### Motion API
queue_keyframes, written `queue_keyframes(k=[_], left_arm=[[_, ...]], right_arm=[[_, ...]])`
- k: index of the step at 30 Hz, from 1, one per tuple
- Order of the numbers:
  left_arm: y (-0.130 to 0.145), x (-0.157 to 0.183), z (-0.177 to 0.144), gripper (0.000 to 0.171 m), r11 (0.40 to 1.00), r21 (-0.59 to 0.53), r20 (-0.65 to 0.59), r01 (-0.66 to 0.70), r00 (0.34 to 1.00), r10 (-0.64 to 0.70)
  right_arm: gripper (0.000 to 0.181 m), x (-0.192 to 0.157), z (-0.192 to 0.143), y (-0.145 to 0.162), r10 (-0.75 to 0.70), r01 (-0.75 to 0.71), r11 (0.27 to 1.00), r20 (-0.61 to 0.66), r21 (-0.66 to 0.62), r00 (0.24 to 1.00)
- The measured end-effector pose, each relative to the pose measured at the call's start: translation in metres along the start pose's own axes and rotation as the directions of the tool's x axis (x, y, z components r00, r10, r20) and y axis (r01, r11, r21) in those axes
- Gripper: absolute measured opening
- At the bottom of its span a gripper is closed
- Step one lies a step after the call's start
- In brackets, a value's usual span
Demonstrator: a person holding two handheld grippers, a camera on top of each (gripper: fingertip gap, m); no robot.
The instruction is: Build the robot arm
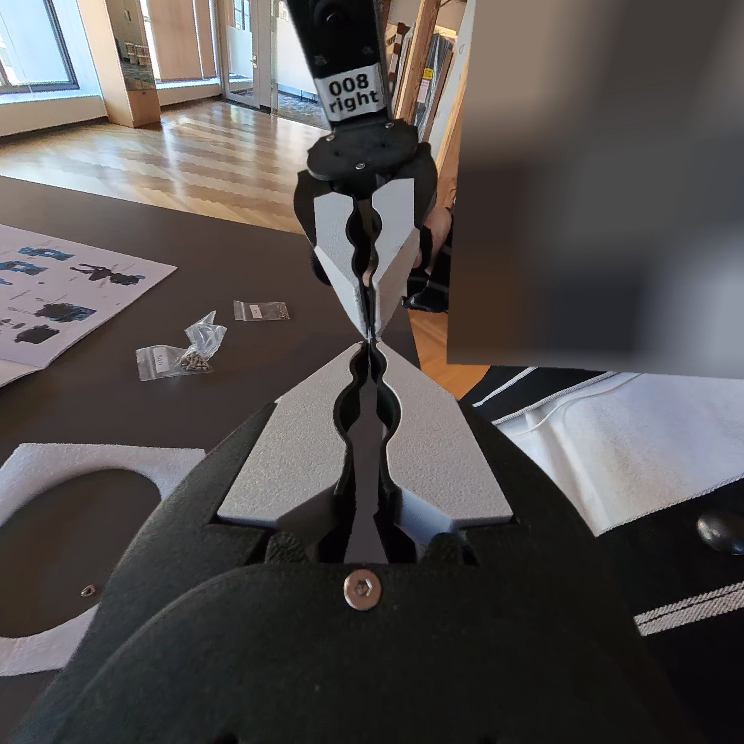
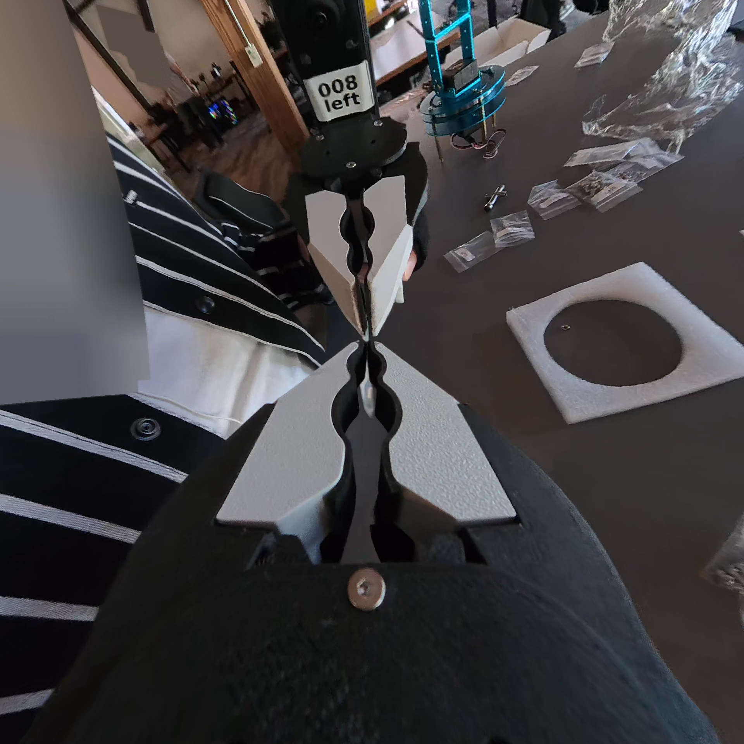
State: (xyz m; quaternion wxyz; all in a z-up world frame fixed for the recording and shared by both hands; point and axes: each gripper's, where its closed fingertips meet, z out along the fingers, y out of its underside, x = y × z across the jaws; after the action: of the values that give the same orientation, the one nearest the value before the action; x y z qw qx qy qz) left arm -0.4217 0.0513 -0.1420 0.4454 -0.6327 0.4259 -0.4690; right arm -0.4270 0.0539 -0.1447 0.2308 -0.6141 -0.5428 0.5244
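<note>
Grippers meet tip to tip above the dark table (image 1: 241,261), both clenched.

The right gripper (image 2: 367,348) pinches a thin clear sliver (image 2: 368,396), seen edge-on; what it is, can't tell. The left gripper (image 1: 369,351) is closed at the same spot, grasping or not unclear. The sliver looks light, flimsy, slippery; best held at its edge. The foam square (image 2: 604,402) is at 3 o'clock and the screw bags (image 1: 173,362) at 9 o'clock.

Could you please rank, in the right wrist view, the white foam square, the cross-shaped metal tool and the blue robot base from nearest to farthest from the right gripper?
From the right gripper:
1. White foam square, right, nearest.
2. Cross-shaped metal tool, farther back on the table.
3. Blue robot base, farthest, at the rear.
</note>
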Motion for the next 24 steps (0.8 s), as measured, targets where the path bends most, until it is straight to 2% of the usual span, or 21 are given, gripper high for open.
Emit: queue_keyframes(k=[4,7,9,13,20,24], left_arm=[[-0.0031,0.0000,-0.0007,0.000,0.999,0.026,-0.015,0.030,0.999,-0.030],[-0.0010,-0.0033,-0.0001,0.000,0.999,0.021,0.004,0.034,0.999,-0.034],[-0.0030,-0.0036,-0.0009,0.000,0.999,0.036,0.003,0.041,0.999,-0.041],[-0.0046,-0.0044,-0.0014,0.000,0.998,0.046,0.014,0.032,0.999,-0.032],[-0.0055,-0.0041,-0.0024,0.000,0.998,0.051,0.025,0.021,0.999,-0.022],[-0.0078,-0.0025,-0.0043,0.000,0.996,0.068,-0.004,0.055,0.998,-0.055]], right_arm=[[0.000,0.0003,-0.0006,-0.0028,0.006,-0.006,0.999,0.010,0.034,1.000],[0.000,0.0076,0.0003,-0.0028,-0.087,0.090,0.995,-0.089,0.031,0.992],[0.000,0.0076,-0.0002,-0.0060,-0.096,0.102,0.993,-0.105,0.051,0.990],[0.000,0.0094,0.0003,-0.0073,-0.072,0.079,0.994,-0.108,0.069,0.992],[0.000,0.0010,0.0001,-0.0072,-0.031,0.034,0.996,-0.032,0.088,0.999],[0.000,0.0015,-0.0007,-0.0103,-0.058,0.063,0.992,-0.046,0.109,0.997]])
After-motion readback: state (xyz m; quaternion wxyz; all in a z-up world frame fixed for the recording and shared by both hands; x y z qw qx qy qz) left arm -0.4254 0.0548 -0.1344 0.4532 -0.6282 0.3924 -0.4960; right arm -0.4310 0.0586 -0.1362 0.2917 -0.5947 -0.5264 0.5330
